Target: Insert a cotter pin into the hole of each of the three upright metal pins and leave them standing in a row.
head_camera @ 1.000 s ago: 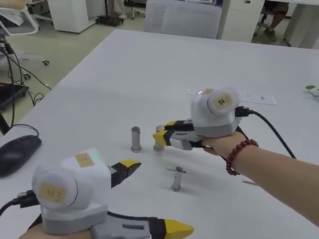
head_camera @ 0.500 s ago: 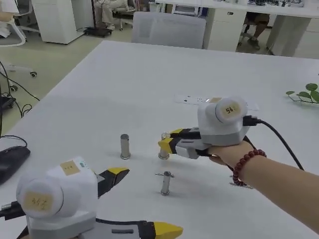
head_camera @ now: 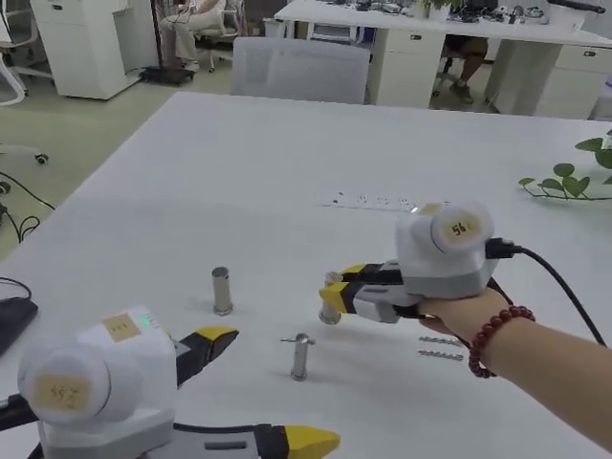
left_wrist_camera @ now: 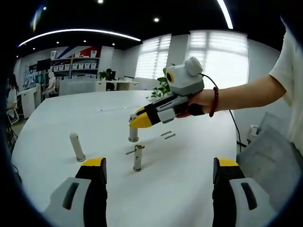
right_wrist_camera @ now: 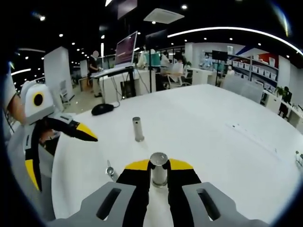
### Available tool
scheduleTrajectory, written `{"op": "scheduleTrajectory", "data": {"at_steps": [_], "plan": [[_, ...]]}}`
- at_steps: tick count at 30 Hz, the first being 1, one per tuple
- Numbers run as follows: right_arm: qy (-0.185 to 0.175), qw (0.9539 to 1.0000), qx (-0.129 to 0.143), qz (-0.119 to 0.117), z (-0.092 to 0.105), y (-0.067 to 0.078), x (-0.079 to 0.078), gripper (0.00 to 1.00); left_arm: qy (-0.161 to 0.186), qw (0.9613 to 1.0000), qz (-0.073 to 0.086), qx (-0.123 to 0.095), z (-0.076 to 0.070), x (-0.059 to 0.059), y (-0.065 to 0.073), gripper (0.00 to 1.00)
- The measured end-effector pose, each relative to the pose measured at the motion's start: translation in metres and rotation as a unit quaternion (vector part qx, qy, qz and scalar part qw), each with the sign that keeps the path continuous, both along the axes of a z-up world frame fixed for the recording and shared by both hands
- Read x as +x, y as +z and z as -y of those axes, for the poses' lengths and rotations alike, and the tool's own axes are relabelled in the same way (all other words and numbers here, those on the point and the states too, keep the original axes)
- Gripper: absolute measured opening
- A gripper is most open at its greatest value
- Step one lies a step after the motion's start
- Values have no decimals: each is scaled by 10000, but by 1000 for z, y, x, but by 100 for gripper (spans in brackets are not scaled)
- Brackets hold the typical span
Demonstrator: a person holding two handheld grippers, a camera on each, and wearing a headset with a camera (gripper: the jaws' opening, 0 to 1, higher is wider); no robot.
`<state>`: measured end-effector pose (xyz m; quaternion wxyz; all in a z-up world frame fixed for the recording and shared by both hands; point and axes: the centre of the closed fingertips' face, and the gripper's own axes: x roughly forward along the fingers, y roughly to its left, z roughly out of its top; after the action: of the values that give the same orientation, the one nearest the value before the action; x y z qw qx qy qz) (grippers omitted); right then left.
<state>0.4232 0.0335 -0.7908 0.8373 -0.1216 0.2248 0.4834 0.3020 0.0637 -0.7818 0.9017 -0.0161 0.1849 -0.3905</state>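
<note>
Steel-grey and upright, the far-left pin [head_camera: 222, 290] stands alone on the white table [head_camera: 287, 172], the near pin [head_camera: 300, 356] carries a cotter pin [head_camera: 292, 339], and the third pin [right_wrist_camera: 159, 174] is clamped in the right claw [right_wrist_camera: 159, 170]. The left claw [left_wrist_camera: 159, 163] gapes wide, empty.

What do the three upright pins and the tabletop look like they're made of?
The upright pins look like steel or a similar metal: silvery grey, with a dull, brushed-looking sheen and soft highlights down the barrel. The tabletop is smooth matte white, probably laminate or painted board. Its colour is even and its reflections are faint, so the core material cannot be told.
</note>
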Motion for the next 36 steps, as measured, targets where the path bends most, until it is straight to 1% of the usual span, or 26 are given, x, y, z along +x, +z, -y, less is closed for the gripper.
{"op": "scheduleTrajectory", "data": {"at_steps": [10, 14, 19, 25, 36], "plan": [[-196, 9998, -12, -38, 17, -4, -12, 13, 78, 10000, -5, 18, 0, -1, 1, 93], [-274, 9996, -28, -53, 22, -6, -17, 13, 122, 9999, -62, 2, -1, -1, 0, 91], [-358, 9993, -72, -63, 27, -8, -22, 13, 131, 9999, -46, -7, 0, -1, 1, 91], [-408, 9991, -119, -69, 30, -12, -30, 13, 97, 9999, -45, 48, 1, -3, 1, 89], [-534, 9983, -92, -215, 38, -21, -42, 13, 54, 10000, -44, 45, 4, -6, 2, 89]]}}
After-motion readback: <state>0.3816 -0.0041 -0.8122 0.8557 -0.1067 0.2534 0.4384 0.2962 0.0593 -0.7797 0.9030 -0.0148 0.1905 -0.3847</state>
